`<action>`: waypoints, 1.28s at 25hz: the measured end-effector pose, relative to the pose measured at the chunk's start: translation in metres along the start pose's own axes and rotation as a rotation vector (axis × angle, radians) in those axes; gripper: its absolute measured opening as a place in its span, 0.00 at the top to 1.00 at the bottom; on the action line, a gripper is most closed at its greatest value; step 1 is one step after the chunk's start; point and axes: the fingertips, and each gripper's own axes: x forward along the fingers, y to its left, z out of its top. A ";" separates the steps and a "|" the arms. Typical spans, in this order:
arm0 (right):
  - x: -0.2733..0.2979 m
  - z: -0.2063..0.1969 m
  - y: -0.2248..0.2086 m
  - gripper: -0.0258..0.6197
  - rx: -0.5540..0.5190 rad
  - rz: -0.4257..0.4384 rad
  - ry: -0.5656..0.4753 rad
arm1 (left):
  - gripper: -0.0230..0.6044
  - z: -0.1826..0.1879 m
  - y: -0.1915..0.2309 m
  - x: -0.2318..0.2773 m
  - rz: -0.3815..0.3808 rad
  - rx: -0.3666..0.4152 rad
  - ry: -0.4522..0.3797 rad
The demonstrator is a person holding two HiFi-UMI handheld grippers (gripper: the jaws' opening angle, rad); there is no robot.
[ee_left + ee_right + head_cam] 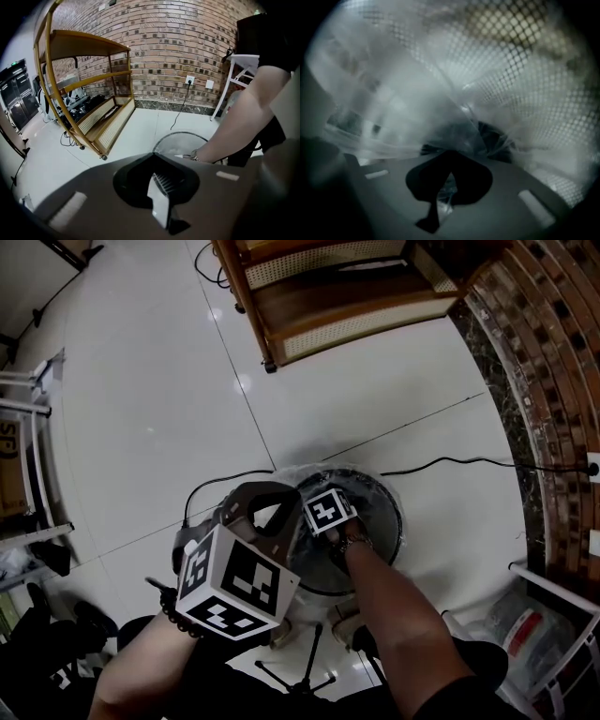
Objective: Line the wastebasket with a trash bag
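The round black mesh wastebasket [384, 512] stands on the white tiled floor, with a clear trash bag [309, 472] over its rim. My right gripper [328, 514] reaches down inside the basket. In the right gripper view its jaws [448, 183] are shut on a fold of the clear bag [408, 108], and the film pulls in creases toward them. The mesh wall [525, 75] shows through the plastic. My left gripper [270, 510] hovers over the basket's left rim, shut [158, 183] with nothing in it. The left gripper view shows the basket [180, 140] just beyond.
A wooden shelf unit with cane panels [337, 296] stands beyond the basket. A black cable [450, 465] runs across the floor to a socket on the brick wall [553, 381]. White racks stand at the right [562, 615] and left [28, 456]. Tripod legs [305, 671] lie near my feet.
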 end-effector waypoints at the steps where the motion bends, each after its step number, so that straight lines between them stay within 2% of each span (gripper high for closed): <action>1: 0.002 0.000 0.000 0.96 0.001 0.002 0.002 | 0.96 0.000 0.000 0.000 -0.001 -0.001 0.001; 27: 0.041 0.004 -0.002 0.96 -0.008 0.015 -0.007 | 0.96 -0.012 0.000 -0.004 0.009 -0.018 0.025; 32: 0.028 -0.006 -0.008 0.96 0.019 -0.023 0.056 | 0.96 -0.009 0.000 -0.001 0.005 -0.011 0.020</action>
